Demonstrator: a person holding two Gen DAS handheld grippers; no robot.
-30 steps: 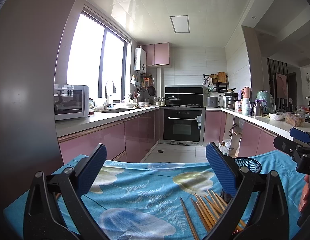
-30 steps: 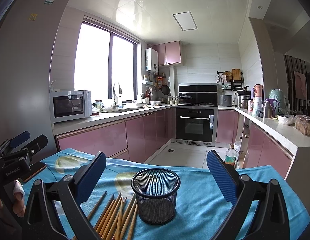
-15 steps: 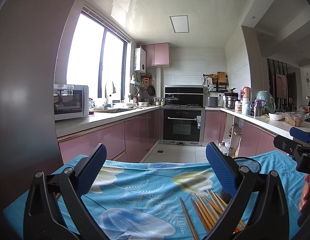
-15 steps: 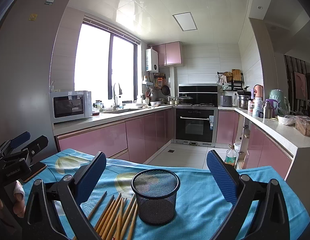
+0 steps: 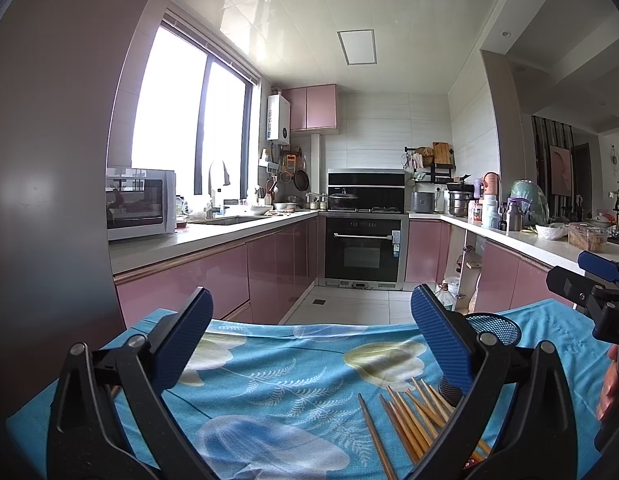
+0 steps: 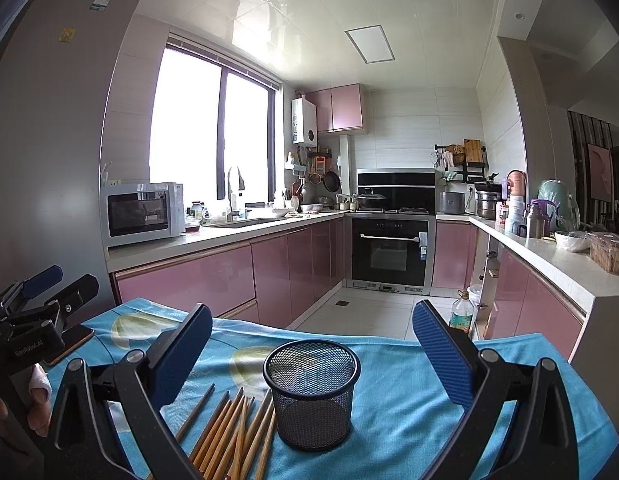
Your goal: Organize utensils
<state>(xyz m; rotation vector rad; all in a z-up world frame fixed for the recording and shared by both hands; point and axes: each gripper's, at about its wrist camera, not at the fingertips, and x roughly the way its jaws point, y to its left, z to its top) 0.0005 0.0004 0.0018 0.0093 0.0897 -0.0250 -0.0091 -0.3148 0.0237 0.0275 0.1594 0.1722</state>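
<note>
Between the right tongs (image 6: pixel 311 350) — a mesh cup (image 6: pixel 311 394), chopsticks (image 6: pixel 233 428) beside it.

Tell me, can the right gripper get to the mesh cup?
Probably yes. The right gripper is open, the black mesh cup stands upright right between its fingers, and the wooden chopsticks lie beside the cup, not blocking it.

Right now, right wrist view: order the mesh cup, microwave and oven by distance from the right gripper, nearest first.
1. Mesh cup: on the blue cloth, between the open fingers of the right gripper, just ahead.
2. Microwave: left counter, partway into the kitchen.
3. Oven: far wall, straight ahead.
</note>
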